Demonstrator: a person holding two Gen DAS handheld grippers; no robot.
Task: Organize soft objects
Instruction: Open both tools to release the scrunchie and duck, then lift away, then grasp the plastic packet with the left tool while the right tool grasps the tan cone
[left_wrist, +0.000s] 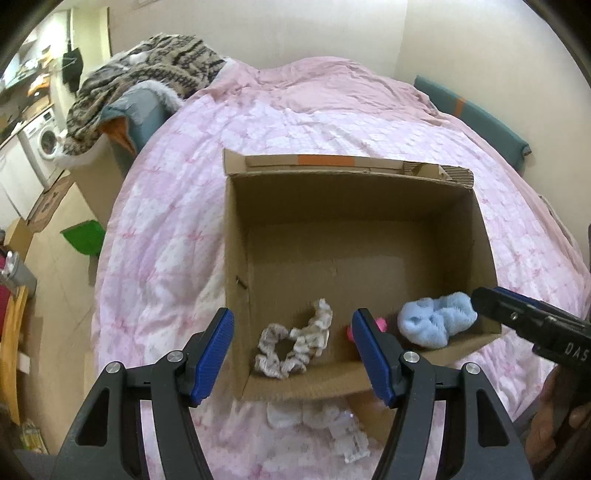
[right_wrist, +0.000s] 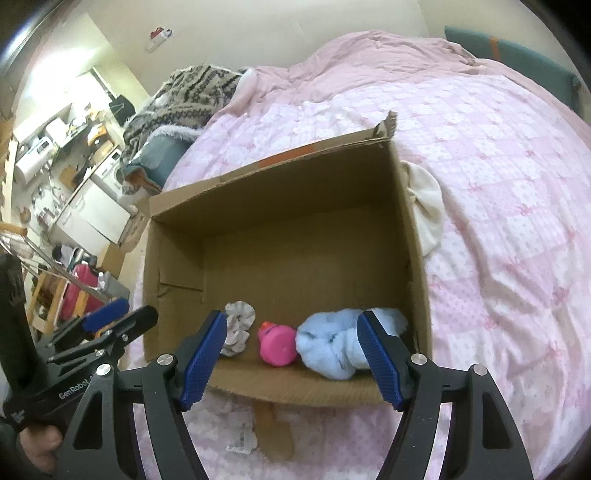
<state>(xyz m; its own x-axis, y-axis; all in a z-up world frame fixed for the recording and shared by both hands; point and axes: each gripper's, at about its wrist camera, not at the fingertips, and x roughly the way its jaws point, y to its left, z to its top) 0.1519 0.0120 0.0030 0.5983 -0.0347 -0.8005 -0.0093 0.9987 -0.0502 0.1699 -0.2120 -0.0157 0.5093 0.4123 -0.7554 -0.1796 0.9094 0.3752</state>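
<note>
An open cardboard box (left_wrist: 236, 229) (right_wrist: 410, 236) stands on the pink bed. Along its near wall lie a cream frilly scrunchie (left_wrist: 295, 343) (right_wrist: 238, 326), a pink rubber toy (right_wrist: 277, 343) (left_wrist: 380, 325) and a light blue fluffy bundle (left_wrist: 436, 319) (right_wrist: 332, 347). My left gripper (left_wrist: 291, 358) is open and empty above the scrunchie; it also shows in the right wrist view (right_wrist: 122, 315). My right gripper (right_wrist: 291, 354) is open and empty above the toy and the blue bundle; it also shows in the left wrist view (left_wrist: 491, 295).
A cream fabric piece (right_wrist: 428, 206) lies on the quilt (left_wrist: 166, 206) against the box's right wall. White lacy items (left_wrist: 343, 432) (right_wrist: 240, 432) lie on the quilt in front of the box. A patterned blanket (left_wrist: 147, 70) is piled at the bed's far left.
</note>
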